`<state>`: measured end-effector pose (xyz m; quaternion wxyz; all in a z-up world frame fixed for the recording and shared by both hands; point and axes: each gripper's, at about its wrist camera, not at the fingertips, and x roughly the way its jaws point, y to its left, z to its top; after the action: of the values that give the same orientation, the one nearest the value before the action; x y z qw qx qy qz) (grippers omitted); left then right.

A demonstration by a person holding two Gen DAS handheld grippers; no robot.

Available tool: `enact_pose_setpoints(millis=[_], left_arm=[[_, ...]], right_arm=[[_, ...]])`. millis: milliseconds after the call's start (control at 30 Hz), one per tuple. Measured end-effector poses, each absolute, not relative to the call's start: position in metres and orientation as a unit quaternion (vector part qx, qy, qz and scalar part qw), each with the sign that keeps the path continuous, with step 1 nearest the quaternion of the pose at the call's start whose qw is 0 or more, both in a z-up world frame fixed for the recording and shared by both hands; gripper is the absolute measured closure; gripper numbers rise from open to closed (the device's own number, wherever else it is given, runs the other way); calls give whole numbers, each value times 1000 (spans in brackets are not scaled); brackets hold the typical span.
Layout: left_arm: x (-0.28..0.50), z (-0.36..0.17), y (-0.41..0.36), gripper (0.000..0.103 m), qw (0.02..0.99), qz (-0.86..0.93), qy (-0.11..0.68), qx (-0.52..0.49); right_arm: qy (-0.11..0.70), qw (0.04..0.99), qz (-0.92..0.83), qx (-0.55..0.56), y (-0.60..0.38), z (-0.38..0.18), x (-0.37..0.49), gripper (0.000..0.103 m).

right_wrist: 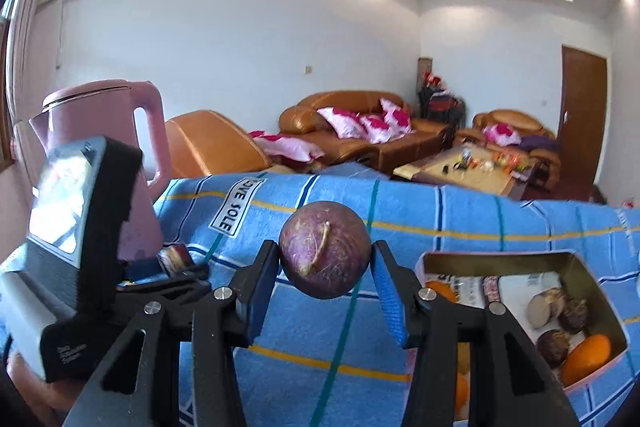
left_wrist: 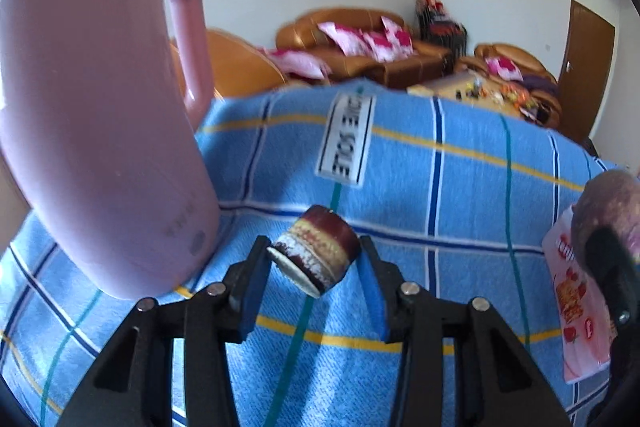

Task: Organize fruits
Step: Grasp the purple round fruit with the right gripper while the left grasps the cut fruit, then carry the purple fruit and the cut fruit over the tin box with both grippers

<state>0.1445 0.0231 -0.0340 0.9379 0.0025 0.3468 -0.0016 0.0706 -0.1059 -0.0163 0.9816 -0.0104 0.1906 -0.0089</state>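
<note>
My left gripper is shut on a small round layered cake piece, dark red, cream and yellow, held tilted just above the blue striped cloth. My right gripper is shut on a round purple fruit with a dry stem, held above the cloth. The fruit also shows at the right edge of the left wrist view. A pink open box at the right holds several brown and orange fruits. The left gripper's body and the cake piece show at the left of the right wrist view.
A tall pink kettle stands on the cloth close to the left of my left gripper; it also shows in the right wrist view. A white label lies on the cloth. The pink box side shows at right. Sofas stand behind.
</note>
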Motion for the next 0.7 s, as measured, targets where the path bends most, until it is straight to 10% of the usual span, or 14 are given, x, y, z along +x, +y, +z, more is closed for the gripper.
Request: enact_pose_setpoints(millis=[700], left_arm=[[110,-19,7,58,958,9,285,9]], right_arm=[[211,977,-16,-27,-142,-22,35,53]])
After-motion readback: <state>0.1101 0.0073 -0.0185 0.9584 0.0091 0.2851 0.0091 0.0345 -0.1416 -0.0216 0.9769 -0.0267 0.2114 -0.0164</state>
